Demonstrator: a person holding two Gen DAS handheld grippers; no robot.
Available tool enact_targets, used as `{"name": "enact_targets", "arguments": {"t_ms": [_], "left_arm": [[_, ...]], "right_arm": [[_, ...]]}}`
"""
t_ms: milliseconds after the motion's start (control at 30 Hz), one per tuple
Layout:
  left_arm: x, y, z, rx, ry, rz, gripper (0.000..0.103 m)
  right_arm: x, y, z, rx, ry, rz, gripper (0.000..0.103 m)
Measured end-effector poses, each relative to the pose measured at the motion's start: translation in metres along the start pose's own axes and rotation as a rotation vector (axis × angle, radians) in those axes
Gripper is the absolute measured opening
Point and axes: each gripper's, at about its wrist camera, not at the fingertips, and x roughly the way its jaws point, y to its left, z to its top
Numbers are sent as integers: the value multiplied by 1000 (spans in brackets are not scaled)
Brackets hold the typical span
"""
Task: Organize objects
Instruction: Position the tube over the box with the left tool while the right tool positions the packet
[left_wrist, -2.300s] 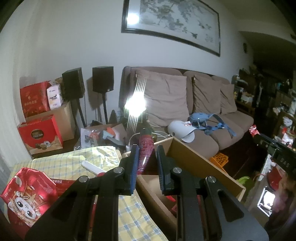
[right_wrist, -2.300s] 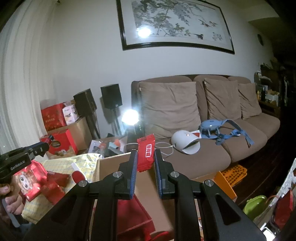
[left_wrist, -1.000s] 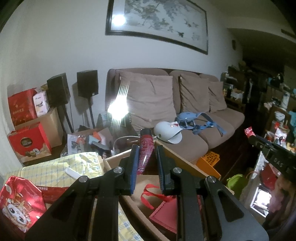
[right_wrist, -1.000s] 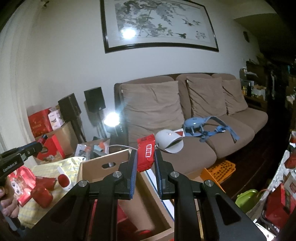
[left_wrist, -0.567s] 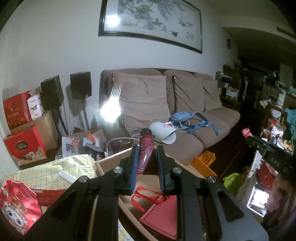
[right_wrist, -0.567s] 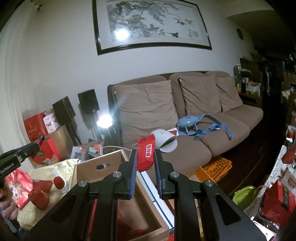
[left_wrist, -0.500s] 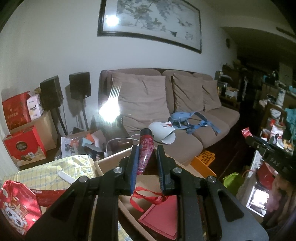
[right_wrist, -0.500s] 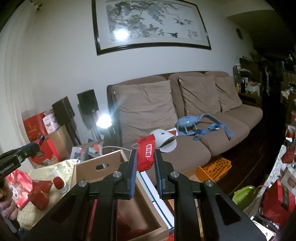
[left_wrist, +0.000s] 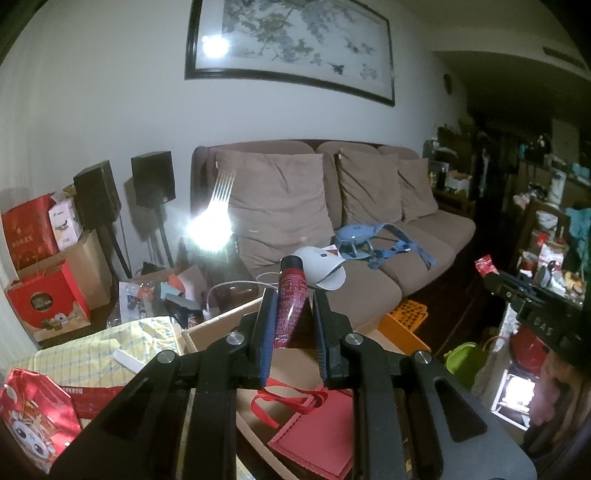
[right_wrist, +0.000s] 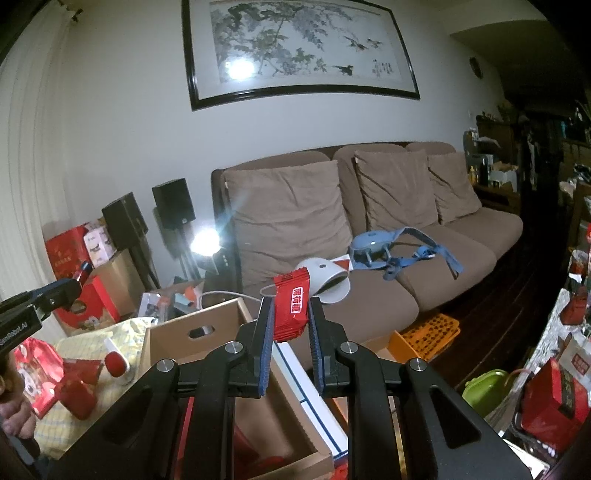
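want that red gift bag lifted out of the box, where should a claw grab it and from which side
Take the looped ribbon handles from above. The red gift bag lies flat in the cardboard box, leaving little edge to pinch, while the handles bunch up loose at its near-left end.

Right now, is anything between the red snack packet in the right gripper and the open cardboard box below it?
Nothing visible. The red snack packet, clamped in the right gripper, hangs over the cardboard box, whose top is open; only red items lie inside.
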Motion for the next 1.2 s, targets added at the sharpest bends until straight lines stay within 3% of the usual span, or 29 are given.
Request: {"name": "enact_targets", "arguments": {"t_ms": [1200], "left_arm": [[33, 0, -25, -24, 134, 5, 18]], "right_arm": [[27, 17, -13, -64, 114, 40, 17]]}}
